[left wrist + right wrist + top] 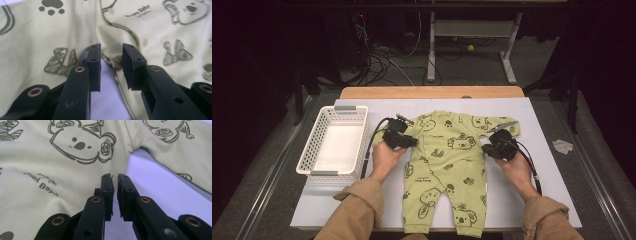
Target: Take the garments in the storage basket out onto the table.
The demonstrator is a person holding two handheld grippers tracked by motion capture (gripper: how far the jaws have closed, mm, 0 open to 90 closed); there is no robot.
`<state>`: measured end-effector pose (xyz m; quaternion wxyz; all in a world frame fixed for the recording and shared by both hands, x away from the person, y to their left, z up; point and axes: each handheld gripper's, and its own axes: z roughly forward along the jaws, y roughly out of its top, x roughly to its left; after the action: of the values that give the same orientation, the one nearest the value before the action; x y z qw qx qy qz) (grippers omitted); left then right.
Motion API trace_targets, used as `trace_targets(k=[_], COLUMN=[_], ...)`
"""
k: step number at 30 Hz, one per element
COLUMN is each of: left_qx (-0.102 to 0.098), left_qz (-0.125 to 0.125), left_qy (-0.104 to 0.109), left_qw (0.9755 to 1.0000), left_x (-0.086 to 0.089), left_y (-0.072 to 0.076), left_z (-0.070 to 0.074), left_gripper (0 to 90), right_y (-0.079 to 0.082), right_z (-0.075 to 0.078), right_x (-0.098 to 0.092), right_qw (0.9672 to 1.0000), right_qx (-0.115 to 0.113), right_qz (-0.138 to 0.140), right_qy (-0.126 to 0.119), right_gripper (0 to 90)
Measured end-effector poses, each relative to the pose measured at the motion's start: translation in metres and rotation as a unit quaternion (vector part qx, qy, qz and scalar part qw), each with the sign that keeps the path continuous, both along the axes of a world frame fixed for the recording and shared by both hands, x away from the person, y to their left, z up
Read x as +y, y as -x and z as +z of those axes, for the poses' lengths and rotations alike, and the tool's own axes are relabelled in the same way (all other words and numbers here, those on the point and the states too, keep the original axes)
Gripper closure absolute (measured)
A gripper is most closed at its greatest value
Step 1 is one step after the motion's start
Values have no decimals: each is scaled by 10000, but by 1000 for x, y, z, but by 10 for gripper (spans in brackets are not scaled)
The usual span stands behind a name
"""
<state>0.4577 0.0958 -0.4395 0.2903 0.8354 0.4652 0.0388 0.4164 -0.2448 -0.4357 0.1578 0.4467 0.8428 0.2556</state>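
Near the front edge of the worktop, legs of the green baby romper lying flat, body spread toward the middle. At each side seam, left gripper with fingers narrowly parted on nothing, right gripper almost closed, nothing visibly pinched; best to pinch both seams evenly before folding. Farther left, white basket waiting.

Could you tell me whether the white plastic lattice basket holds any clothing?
No, the white plastic lattice basket beside the green printed baby romper shows a bare white floor.
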Motion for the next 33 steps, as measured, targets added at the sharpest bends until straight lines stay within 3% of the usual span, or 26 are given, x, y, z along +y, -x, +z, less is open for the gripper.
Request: trace_targets(k=[2,4,6,9,14,16,17,18,20,24,30,33], left_qx=[122,175,70,57,-5,-78,-71,-84,-71,-295,-524,-686], left_qz=[27,28,-13,11,124,148,163,180,145,-23,-99,-93], left_qy=[-155,-141,-379,-432,-347,-342,-265,-261,-135,-165,73,267], left_qw=[9998,9997,9993,9990,9993,9993,9995,9995,9998,9994,9985,9972], left_x=[-5,-9,-15,-18,-16,-15,-13,-11,-6,-3,13,25], left_y=[-9,-14,-17,-23,-28,-29,-30,-31,-32,-20,9,29], left_z=[-4,-6,-8,-6,-7,-7,-7,-7,-7,3,18,25], left_gripper=[660,714,802,837,838,838,840,840,833,698,546,505], right_y=[-1,0,0,2,-1,-6,-10,-12,-12,-8,6,16], right_z=[-1,-2,-2,-1,-1,1,1,2,5,3,8,13], right_x=[0,1,2,2,-5,-12,-16,-17,-14,-12,-15,-19], right_qw=[10000,10000,10000,9999,9999,9998,9996,9994,9997,9997,9989,9977], right_qx=[15,19,0,-60,-148,-144,-42,31,-8,41,-90,-275], right_qz=[10,40,74,107,-14,-135,-146,-102,2,25,54,56], right_qy=[-10,4,-1,5,32,-62,-250,-329,-231,-228,-455,-615], right_gripper=[842,843,843,843,840,834,830,829,824,768,617,582])
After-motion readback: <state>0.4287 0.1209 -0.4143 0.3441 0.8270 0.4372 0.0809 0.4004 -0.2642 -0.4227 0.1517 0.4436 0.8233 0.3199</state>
